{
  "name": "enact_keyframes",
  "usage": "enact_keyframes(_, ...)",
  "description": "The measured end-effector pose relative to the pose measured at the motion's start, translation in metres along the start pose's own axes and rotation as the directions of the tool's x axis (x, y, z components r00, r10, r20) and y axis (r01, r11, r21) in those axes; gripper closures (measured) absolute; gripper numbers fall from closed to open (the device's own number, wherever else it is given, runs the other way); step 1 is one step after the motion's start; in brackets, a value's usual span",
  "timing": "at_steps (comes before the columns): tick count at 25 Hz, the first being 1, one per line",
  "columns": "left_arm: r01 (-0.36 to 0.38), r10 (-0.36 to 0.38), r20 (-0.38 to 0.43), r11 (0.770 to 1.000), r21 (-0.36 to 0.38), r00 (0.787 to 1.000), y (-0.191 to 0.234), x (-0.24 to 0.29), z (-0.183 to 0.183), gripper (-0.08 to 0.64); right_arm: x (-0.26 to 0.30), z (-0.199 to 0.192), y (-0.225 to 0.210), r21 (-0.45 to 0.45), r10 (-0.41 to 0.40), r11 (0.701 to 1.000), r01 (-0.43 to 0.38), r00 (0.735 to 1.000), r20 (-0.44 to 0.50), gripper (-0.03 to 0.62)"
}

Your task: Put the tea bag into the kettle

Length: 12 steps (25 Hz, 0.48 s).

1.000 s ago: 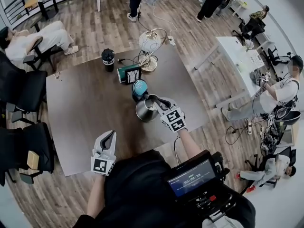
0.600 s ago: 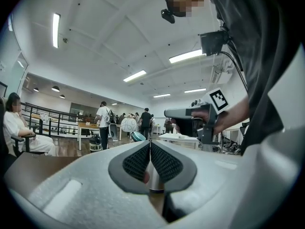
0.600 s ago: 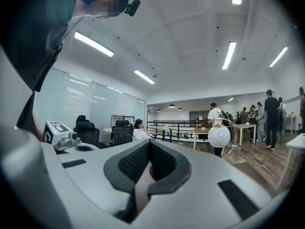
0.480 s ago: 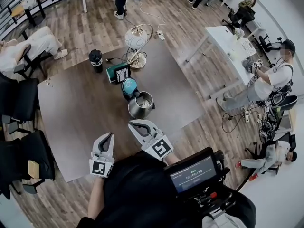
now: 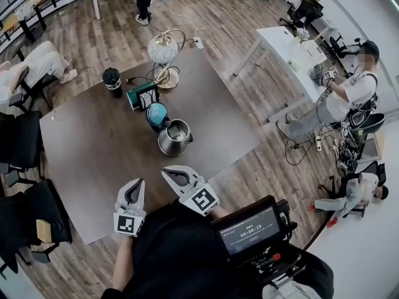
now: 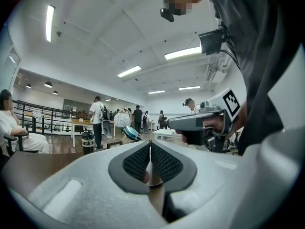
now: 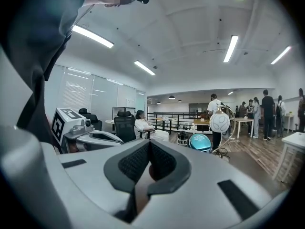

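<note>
The steel kettle [image 5: 174, 137] stands in the middle of the brown table [image 5: 87, 154], its teal lid [image 5: 156, 113] tipped up behind it. No tea bag shows in any view. My right gripper [image 5: 167, 172] hovers over the table's near edge, well short of the kettle, and is shut with nothing in it. My left gripper [image 5: 137, 184] is beside it to the left, also shut and empty. In the left gripper view the left gripper's [image 6: 150, 146] pads press together; the right gripper's [image 7: 149, 148] pads do the same in its own view.
A green box [image 5: 141, 96], a black cup [image 5: 112, 81] and a globe lamp [image 5: 159, 47] with cables stand behind the kettle. Black chairs [image 5: 25, 142] line the table's left side. People sit and stand around the room; a white desk [image 5: 283, 45] is at the right.
My right gripper has drawn back from the kettle's rim to the table's near edge beside the left gripper. The left gripper has barely moved.
</note>
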<state>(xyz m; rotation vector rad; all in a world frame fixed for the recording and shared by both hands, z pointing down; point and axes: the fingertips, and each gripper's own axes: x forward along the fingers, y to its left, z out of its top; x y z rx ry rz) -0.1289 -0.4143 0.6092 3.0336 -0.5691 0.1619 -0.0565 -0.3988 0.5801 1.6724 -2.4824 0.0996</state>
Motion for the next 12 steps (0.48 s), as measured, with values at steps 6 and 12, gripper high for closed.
enact_keyframes(6,0.013,-0.013,-0.009,1.0,0.001,1.0,-0.0043,0.0026,-0.0027,0.56,-0.0042,-0.0042,0.0012,-0.016,-0.003,1.0,0.003,1.0,-0.004,0.588)
enact_keyframes(12,0.04,-0.041,-0.012,0.999,-0.016,0.999,-0.0087,0.0024,-0.0112,0.56,-0.0031,-0.0014,0.0057,-0.019,0.004,1.0,-0.004,1.0,0.005,0.588)
